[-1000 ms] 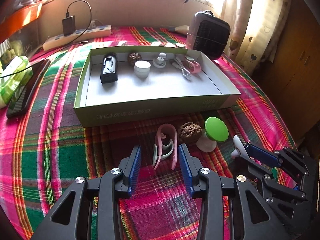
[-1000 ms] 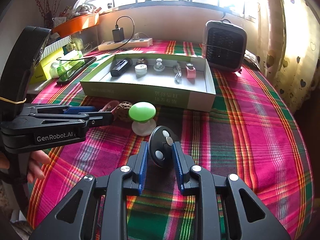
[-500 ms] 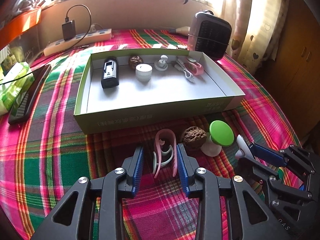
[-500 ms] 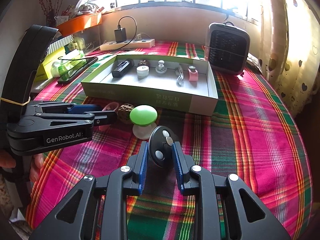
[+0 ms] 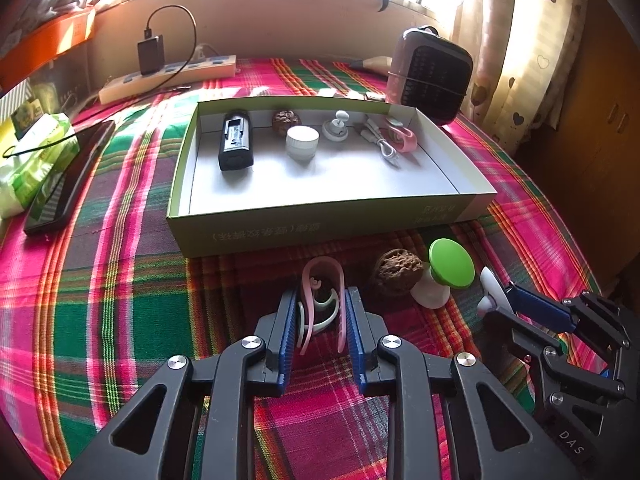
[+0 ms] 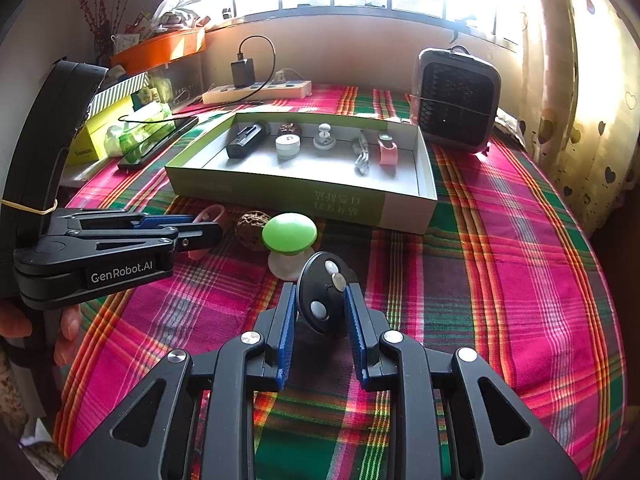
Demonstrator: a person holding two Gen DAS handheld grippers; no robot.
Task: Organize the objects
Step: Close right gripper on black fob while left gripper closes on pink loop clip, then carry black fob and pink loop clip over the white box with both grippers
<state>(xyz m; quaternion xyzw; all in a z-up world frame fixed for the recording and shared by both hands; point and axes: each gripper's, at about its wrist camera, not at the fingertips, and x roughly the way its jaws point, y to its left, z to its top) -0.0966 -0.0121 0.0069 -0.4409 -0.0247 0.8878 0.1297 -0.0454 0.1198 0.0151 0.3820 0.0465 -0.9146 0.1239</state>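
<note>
A pink U-shaped clip (image 5: pixel 322 276) lies on the plaid cloth just in front of the green-sided box (image 5: pixel 320 232). My left gripper (image 5: pixel 322 300) is shut on the clip, with its blue pads pressing both pink arms. From the right wrist view the left gripper (image 6: pixel 208 228) reaches in from the left, and the clip (image 6: pixel 212 212) shows at its tips. My right gripper (image 6: pixel 322 300) is shut on a black oval key fob (image 6: pixel 316 280), held upright just above the cloth. A walnut (image 5: pixel 396 272) and a green-capped mushroom-shaped piece (image 5: pixel 450 258) sit between the two grippers.
The box holds a black battery (image 5: pixel 236 140), a white cap (image 5: pixel 302 142), a walnut, a white knob, a cable and a pink clip. A dark heater (image 5: pixel 430 76) stands behind it on the right. A power strip (image 5: pixel 168 78), phone (image 5: pixel 68 176) and tissue pack (image 5: pixel 28 160) lie to the left.
The left gripper's jaws closed from wide apart onto the pink clip. The right gripper kept its hold on the fob and stayed put.
</note>
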